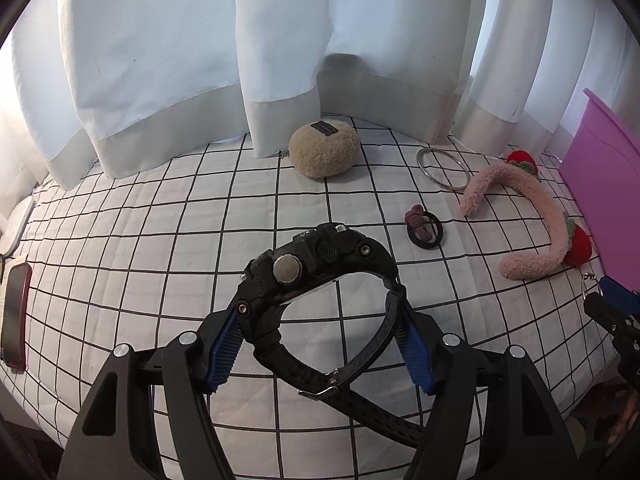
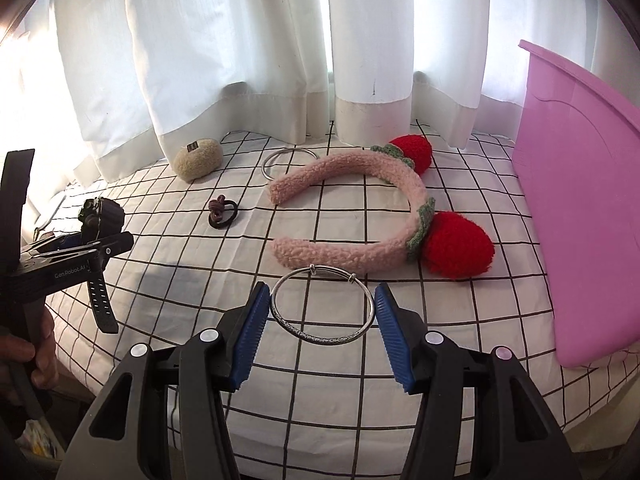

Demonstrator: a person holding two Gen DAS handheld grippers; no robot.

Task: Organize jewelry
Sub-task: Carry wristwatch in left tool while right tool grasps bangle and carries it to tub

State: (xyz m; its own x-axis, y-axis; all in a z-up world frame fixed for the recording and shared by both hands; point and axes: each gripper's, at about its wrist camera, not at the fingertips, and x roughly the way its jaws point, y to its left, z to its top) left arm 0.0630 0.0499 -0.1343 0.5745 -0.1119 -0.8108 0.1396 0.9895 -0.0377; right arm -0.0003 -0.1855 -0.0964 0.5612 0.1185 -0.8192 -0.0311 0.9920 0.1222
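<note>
Left wrist view first: the left claw [image 1: 320, 340] was clamped partway shut on a black watch [image 1: 316, 280], pads pressing the strap loop from both sides, case tilted up and away, the free strap tail trailing back toward the camera, so its long axis ran along the claw's line. Beyond it on the checked bedspread [image 1: 160, 220] lay a hair tie [image 1: 425, 231], a silver bangle [image 1: 443, 169], a fuzzy pink headband [image 1: 528, 216] and a beige pouch [image 1: 324, 152]. Right wrist view next: the right claw [image 2: 322, 324] gripped a second silver bracelet [image 2: 322, 306] edge to edge, ring lying near flat, clasp beads at the far side. A purple bin [image 2: 580, 220] stood at right. Nothing looked to be sorted yet; two pieces were lifted, four waited.
</note>
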